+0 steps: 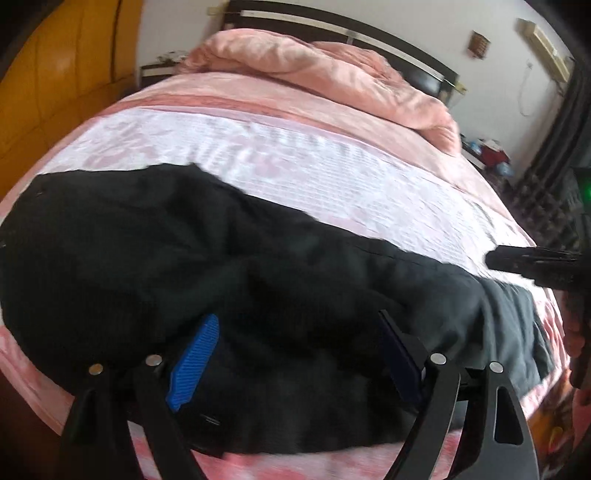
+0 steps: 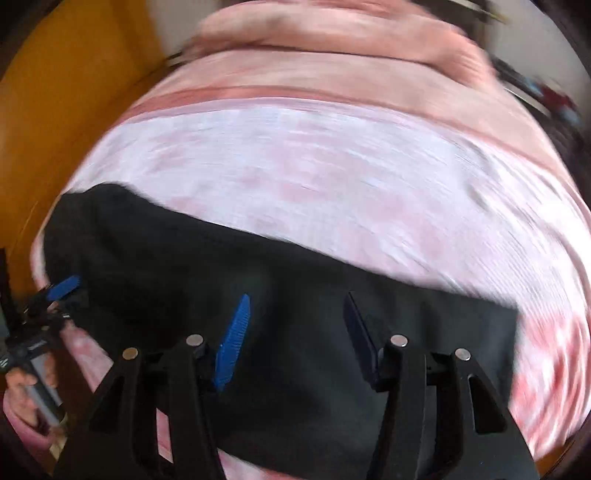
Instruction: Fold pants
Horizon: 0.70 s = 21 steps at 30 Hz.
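Matt black cloth pants (image 1: 147,236)

A rumpled pink quilt (image 1: 332,74) lies beside a dark headboard (image 1: 369,33).

Soft daylight, fisheye-bent edges, heavy blur in right view.

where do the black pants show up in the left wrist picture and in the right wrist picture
Left wrist view: the black fabric pants lie across the lower half, from the left edge to a grey end at the right.
Right wrist view: the pants fill the lower middle, below the white band.
Shared landmark: the pink and white patterned bed cover, directly behind the pants' far edge in both.
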Motion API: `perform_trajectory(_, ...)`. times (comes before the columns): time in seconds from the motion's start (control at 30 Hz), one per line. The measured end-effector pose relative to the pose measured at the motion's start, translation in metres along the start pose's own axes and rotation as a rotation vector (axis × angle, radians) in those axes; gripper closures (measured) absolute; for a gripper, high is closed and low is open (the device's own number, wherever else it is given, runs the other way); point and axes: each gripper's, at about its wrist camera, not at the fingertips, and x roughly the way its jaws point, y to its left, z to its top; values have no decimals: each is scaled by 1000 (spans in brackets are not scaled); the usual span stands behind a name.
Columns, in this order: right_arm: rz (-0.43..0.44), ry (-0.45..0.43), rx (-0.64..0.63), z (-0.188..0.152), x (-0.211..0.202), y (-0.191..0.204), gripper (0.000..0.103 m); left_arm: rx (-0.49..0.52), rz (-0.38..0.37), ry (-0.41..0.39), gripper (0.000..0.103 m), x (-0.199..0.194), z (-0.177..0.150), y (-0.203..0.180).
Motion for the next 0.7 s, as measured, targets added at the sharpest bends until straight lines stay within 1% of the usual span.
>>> perform_trajectory(0.03,20,4,-45,12,10,16,50,-13,7,-3,18,0,2,9)
perform_trajectory(0.1,39,27,-127,34,36,49,50,-36,-9,-7,18,0,5,23)
perform_trajectory(0.2,167,96,-166,54,74,91,50,-56,-40,-7,24,1,7,35)
perform_trajectory(0.27,215,130,-198,56,90,118,50,-63,-80,-13,24,-4,6,41)
perform_trajectory(0.33,209,149,-243,56,104,142,50,-75,-120,-19,24,-11,6,48)
perform_trajectory(0.4,216,168,-268,56,109,159,50,-84,-133,-13,24,-13,5,53)
perform_trajectory(0.5,169,189,-319,56,128,177,50,-72,-115,-34,22,-19,3,60)
perform_trajectory(0.57,155,192,-343,56,134,183,50,-67,-100,-54,16,-23,3,64)
perform_trajectory(0.6,155,193,-348,56,137,185,49,-67,-84,-57,16,-22,3,66)
perform_trajectory(0.63,155,198,-349,55,140,186,51,-71,-64,-55,16,-20,4,71)
perform_trajectory(0.67,153,204,-352,56,143,187,59,-77,-60,-51,16,-18,4,74)
perform_trajectory(0.7,159,204,-360,56,145,188,80,-87,-62,-48,16,-16,3,78)
